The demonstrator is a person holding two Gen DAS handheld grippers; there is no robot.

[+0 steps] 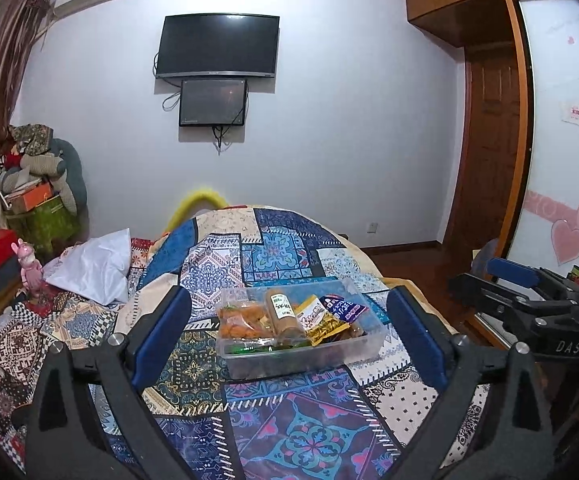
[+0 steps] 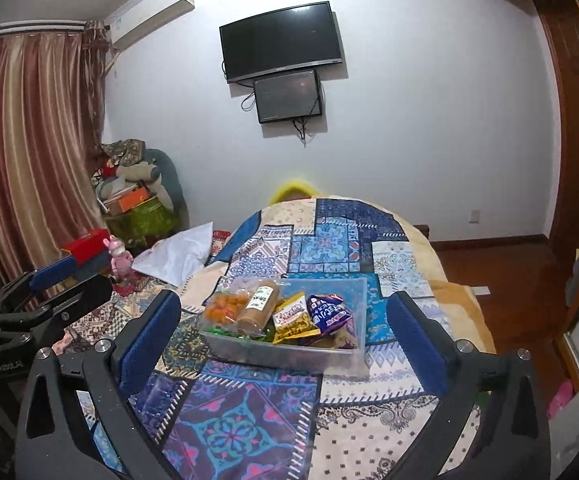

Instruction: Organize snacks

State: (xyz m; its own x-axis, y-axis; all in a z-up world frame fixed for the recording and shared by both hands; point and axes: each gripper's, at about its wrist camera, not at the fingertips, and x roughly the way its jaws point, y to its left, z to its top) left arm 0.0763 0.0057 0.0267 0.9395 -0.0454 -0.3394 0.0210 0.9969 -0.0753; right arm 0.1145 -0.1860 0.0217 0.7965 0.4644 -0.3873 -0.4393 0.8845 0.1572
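Here the patchwork bedspread [image 1: 289,420] fills the lower frame, and your clear snack bin [image 1: 301,354] sits on it at centre, holding an orange bag [image 1: 241,320], a tan tube [image 1: 285,312] and what look like foil packets. Your left gripper [image 1: 289,328] and right gripper [image 2: 285,332] both gape wide, holding nothing.

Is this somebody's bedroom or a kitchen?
Most likely a bedroom. The clear snack box sits on a bed with a patchwork quilt, a white pillow lies beside it, and a wooden wardrobe and a wall TV stand around it.
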